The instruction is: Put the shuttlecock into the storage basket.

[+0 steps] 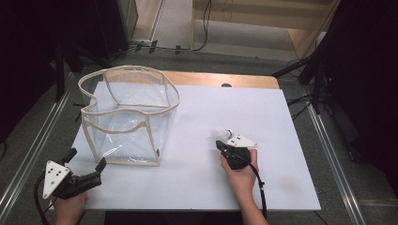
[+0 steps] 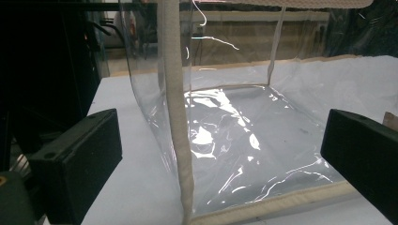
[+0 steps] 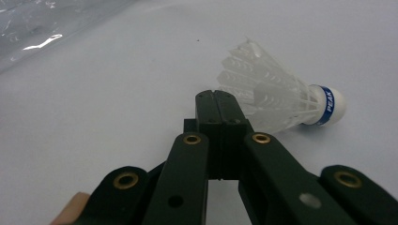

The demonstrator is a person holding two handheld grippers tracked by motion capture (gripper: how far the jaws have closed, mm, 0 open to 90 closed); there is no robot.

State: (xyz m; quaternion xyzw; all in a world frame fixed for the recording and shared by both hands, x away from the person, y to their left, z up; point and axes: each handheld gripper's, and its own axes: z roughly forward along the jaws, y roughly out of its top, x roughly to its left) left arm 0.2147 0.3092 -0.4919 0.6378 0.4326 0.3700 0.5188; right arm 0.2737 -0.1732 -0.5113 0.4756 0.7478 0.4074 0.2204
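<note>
Shuttlecock (image 3: 281,105) lying on its side on the white table (image 1: 197,183), white feathers fanned toward the bag side, cork tip with its blue band pointing away. Not yet lifted, not yet gripped. Right gripper (image 3: 218,101) resting just beside the feather skirt, jaws pressed together with nothing between them, tips close to the feathers; contact hard to tell from the right gripper view. Same spot in the high view: right gripper (image 1: 224,146) low on the table, small pale shuttlecock (image 1: 227,133) just beyond its tip, right hand (image 1: 241,176) wrapped round the handle.

Clear plastic bag (image 1: 129,117) with cream fabric trim standing upright and open-topped at the left half of the table, well apart from the shuttlecock, nothing visible inside. Left gripper (image 1: 87,168) hovering near the front left corner of the bag, jaws wide apart, holding nothing. In the left gripper view, cream corner seam (image 2: 176,117) of the bag rising between the spread jaws, bag floor (image 2: 234,140) shiny and bare behind it.

Judged from this: work barely begun. Likely aim, shuttlecock into the bag. Nothing done yet beyond both tools placed near their targets. Left to do: parting of the right jaws, closing on the shuttlecock, carrying across to the bag mouth, release inside; possibly steadying or holding open of the bag rim by the left side meanwhile.
</note>
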